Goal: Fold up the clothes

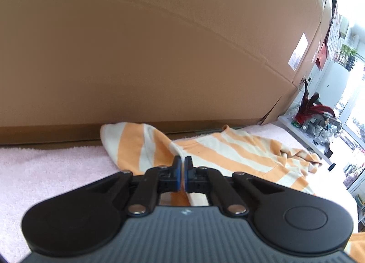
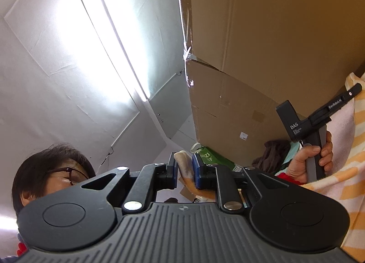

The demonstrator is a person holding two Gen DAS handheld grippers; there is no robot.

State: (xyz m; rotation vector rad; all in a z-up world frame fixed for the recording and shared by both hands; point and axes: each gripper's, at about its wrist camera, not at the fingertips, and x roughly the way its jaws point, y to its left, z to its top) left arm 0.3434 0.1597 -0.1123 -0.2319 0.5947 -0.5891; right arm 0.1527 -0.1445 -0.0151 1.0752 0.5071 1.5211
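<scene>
An orange and cream striped garment (image 1: 228, 151) lies rumpled on a pink towel (image 1: 52, 167); one part is turned up at the back against the cardboard. My left gripper (image 1: 182, 165) sits low over the garment's middle, its blue pads pressed together on a raised ridge of the cloth. The right wrist view points up at the ceiling. There my right gripper (image 2: 184, 167) is shut on a bunched corner of the same striped cloth (image 2: 183, 162). More of the garment (image 2: 355, 171) hangs along the right edge, beside a hand (image 2: 305, 160) on the left gripper's handle.
A large cardboard box (image 1: 159, 46) stands right behind the towel and fills the back. To the right, a white shelf (image 1: 314, 130) holds red feathers and clutter by a window. A person's head (image 2: 50, 171), a ceiling light (image 2: 109, 23) and piled clothes (image 2: 273, 151) show in the right wrist view.
</scene>
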